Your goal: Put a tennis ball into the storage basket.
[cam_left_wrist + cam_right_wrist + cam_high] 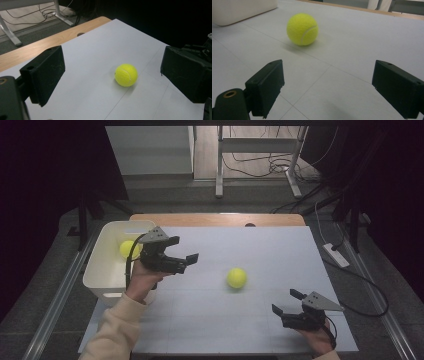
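Tennis ball [236, 277] out in the open, sitting on the white table sheet [260, 255] around the middle, a touch right of centre, nothing touching it. Over on the left edge there's the white bin [102, 270], and inside it a second tennis ball [127, 249], tucked toward the far right part of the tub. Left gripper [189, 261] hovers just right of that bin, above the sheet, jaws spread wide and empty, pointing right toward the loose ball, which sits well short of the pads in the left gripper view. The left hand [142, 279] grips it from below, cream sleeve [117, 325] coming up from the near edge. Right gripper [286, 302] is low at the near right, jaws apart with nothing between them, aimed left and away at the ball.
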Action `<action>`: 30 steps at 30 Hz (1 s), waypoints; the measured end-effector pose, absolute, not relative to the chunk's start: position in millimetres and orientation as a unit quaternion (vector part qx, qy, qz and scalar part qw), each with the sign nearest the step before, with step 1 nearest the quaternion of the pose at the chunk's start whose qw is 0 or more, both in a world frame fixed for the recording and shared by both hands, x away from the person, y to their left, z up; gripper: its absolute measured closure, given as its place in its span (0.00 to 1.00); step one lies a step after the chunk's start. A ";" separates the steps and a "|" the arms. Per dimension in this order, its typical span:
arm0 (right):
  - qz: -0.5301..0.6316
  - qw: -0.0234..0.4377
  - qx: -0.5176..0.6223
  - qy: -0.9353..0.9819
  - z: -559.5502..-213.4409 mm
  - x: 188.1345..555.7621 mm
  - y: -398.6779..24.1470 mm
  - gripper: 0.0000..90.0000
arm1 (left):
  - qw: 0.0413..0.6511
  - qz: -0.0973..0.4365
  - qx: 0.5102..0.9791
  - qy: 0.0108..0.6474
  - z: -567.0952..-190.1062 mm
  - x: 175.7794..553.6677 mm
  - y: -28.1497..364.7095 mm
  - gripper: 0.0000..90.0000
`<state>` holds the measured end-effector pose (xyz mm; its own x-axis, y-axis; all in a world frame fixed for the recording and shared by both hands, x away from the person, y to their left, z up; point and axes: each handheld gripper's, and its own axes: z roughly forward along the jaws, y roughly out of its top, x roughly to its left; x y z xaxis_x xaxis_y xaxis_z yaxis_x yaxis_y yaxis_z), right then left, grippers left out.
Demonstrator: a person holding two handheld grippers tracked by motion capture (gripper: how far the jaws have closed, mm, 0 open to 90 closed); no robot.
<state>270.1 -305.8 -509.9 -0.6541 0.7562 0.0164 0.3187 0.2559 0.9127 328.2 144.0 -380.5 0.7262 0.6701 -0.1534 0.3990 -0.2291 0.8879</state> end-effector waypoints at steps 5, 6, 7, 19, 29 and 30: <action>0.499 0.218 0.355 0.760 -509.7 268.4 -307.5 0.12 | 0.514 0.128 0.777 0.340 -381.7 329.6 136.9 0.07; 0.500 0.219 0.356 0.759 -509.6 267.9 -307.9 0.12 | 0.515 0.126 0.778 0.338 -382.5 330.1 133.8 0.07; 0.500 0.219 0.356 0.759 -509.5 267.6 -308.2 0.12 | 0.514 0.124 0.778 0.338 -383.1 330.3 131.1 0.07; 0.501 0.219 0.355 0.758 -507.7 265.0 -309.5 0.12 | 0.505 0.114 0.792 0.324 -391.1 336.6 110.0 0.06; 0.503 0.216 0.353 0.759 -508.8 267.3 -307.9 0.12 | 0.489 0.106 0.804 0.322 -401.0 345.4 97.8 0.05; 0.503 0.216 0.353 0.759 -508.5 267.6 -307.8 0.12 | 0.488 0.105 0.804 0.322 -402.3 346.9 96.8 0.05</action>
